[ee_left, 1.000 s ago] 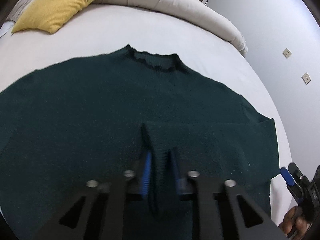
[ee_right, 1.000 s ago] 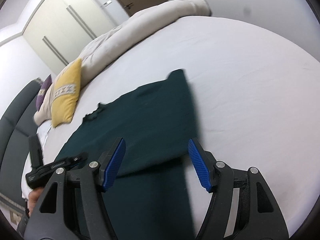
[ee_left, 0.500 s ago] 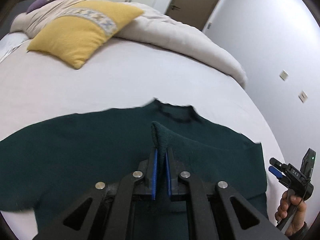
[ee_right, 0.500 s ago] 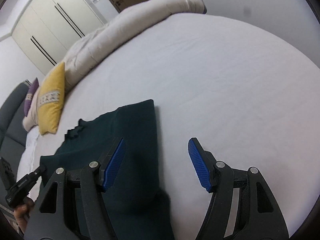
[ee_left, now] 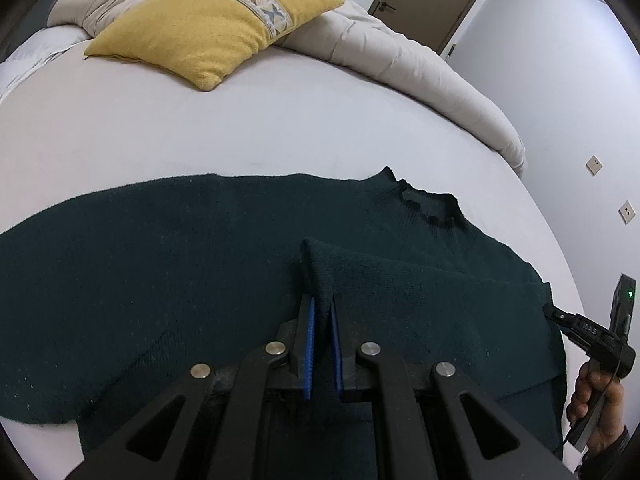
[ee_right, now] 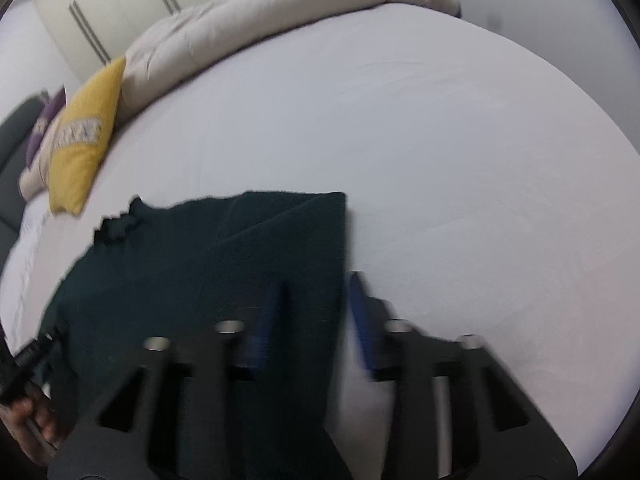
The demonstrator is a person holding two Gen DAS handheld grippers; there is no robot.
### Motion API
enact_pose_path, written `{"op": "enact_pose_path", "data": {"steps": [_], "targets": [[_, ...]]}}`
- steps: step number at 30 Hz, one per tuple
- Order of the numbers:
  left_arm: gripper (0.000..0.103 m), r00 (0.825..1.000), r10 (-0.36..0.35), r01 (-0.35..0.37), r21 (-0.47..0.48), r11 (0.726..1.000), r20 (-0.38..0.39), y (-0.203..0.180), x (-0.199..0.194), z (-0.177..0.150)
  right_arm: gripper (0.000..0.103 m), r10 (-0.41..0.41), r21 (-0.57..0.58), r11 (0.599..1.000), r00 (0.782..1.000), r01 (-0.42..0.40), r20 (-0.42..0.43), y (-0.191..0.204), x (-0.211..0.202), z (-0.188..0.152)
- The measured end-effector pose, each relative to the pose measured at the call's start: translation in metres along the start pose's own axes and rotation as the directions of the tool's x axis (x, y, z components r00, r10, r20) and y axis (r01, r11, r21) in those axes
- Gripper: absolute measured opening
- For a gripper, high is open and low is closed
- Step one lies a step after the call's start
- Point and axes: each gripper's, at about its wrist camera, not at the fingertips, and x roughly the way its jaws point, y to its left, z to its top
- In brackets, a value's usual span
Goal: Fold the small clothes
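A dark green sweater [ee_left: 168, 264] lies flat on the white bed [ee_left: 280, 128], collar [ee_left: 428, 208] toward the pillows. Its right sleeve [ee_left: 420, 292] is folded across the body. My left gripper [ee_left: 321, 320] is shut on the cuff end of that sleeve and holds it just above the chest. In the right wrist view the sweater [ee_right: 208, 264] lies left of centre. My right gripper [ee_right: 316, 312] is blurred, its fingers part closed around the sweater's right folded edge [ee_right: 340, 264]. I cannot tell if it grips the cloth.
A yellow pillow [ee_left: 216, 28] and a rolled beige duvet [ee_left: 420, 64] lie at the head of the bed. The right hand-held gripper [ee_left: 592, 336] shows at the sweater's right edge. Bare sheet [ee_right: 480, 184] spreads to the right of the sweater.
My left gripper closed on the sleeve cuff and carried it across the sweater's body. My right gripper moved down to the sweater's right edge and its fingers narrowed from wide open.
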Motion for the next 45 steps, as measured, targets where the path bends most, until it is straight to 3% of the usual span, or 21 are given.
{"op": "enact_pose_path", "data": {"steps": [1, 7, 11, 14, 16, 19, 22, 28, 31, 33, 37, 40, 42, 45], "targets": [[0.008, 1.000, -0.001, 0.001, 0.003, 1.000, 0.001, -0.002, -0.003, -0.001, 0.006, -0.001, 0.002, 1.000, 1.000, 0.001, 0.000, 0.000, 0.000, 0.003], [0.008, 0.999, -0.044, 0.044, 0.023, 0.999, 0.018, -0.019, -0.019, -0.007, 0.005, 0.022, 0.040, 0.999, 1.000, -0.022, 0.005, -0.010, -0.006, 0.012], [0.008, 1.000, 0.003, -0.003, 0.024, 1.000, -0.019, -0.016, 0.007, -0.011, 0.005, 0.058, 0.097, 0.994, 0.998, -0.056, -0.025, -0.029, 0.011, 0.008], [0.008, 0.999, -0.040, 0.039, -0.021, 0.999, -0.028, -0.002, 0.014, -0.012, 0.006, 0.084, 0.111, 0.990, 0.996, -0.083, -0.006, -0.034, 0.001, 0.004], [0.008, 0.999, -0.028, 0.028, 0.009, 1.000, -0.024, -0.006, 0.011, -0.012, 0.016, 0.052, 0.124, 0.991, 0.999, -0.050, -0.011, -0.035, -0.009, 0.000], [0.008, 0.999, -0.029, 0.029, 0.007, 1.000, -0.025, -0.007, 0.011, -0.010, 0.018, 0.049, 0.094, 0.994, 0.999, -0.049, 0.004, -0.024, -0.031, -0.015], [0.008, 0.999, -0.026, 0.027, 0.008, 1.000, -0.024, -0.006, 0.011, -0.008, 0.018, 0.020, -0.001, 1.000, 0.998, -0.020, -0.062, -0.002, -0.029, -0.038], [0.008, 1.000, -0.025, 0.025, 0.025, 0.999, 0.000, -0.009, 0.001, -0.004, 0.003, -0.030, 0.007, 1.000, 0.999, 0.030, -0.014, 0.001, -0.037, -0.047], [0.008, 1.000, -0.016, 0.015, 0.035, 0.999, 0.026, -0.011, 0.001, -0.001, 0.003, -0.058, -0.016, 0.998, 0.998, 0.058, -0.011, 0.004, -0.035, -0.052], [0.009, 1.000, 0.005, -0.004, 0.035, 0.999, -0.015, -0.008, 0.020, -0.005, 0.000, -0.057, -0.016, 0.998, 0.998, 0.057, -0.007, -0.007, -0.022, -0.057], [0.013, 1.000, -0.004, 0.005, 0.040, 0.999, -0.014, -0.006, 0.019, -0.006, 0.002, -0.053, -0.016, 0.998, 0.999, 0.053, 0.012, -0.008, -0.032, -0.057], [0.035, 1.000, -0.014, 0.014, 0.022, 1.000, -0.006, 0.000, -0.001, -0.008, 0.006, -0.055, 0.041, 0.998, 0.998, 0.053, 0.043, -0.009, -0.053, -0.057], [0.059, 0.999, -0.015, 0.015, -0.004, 1.000, 0.043, 0.012, -0.029, -0.013, 0.007, -0.046, 0.063, 0.997, 0.993, 0.040, 0.106, -0.005, -0.078, -0.060], [0.063, 0.995, 0.008, -0.004, -0.042, 0.999, 0.102, 0.045, -0.076, -0.024, 0.013, -0.013, 0.025, 1.000, 0.987, 0.009, 0.160, 0.018, -0.110, -0.066]]}}
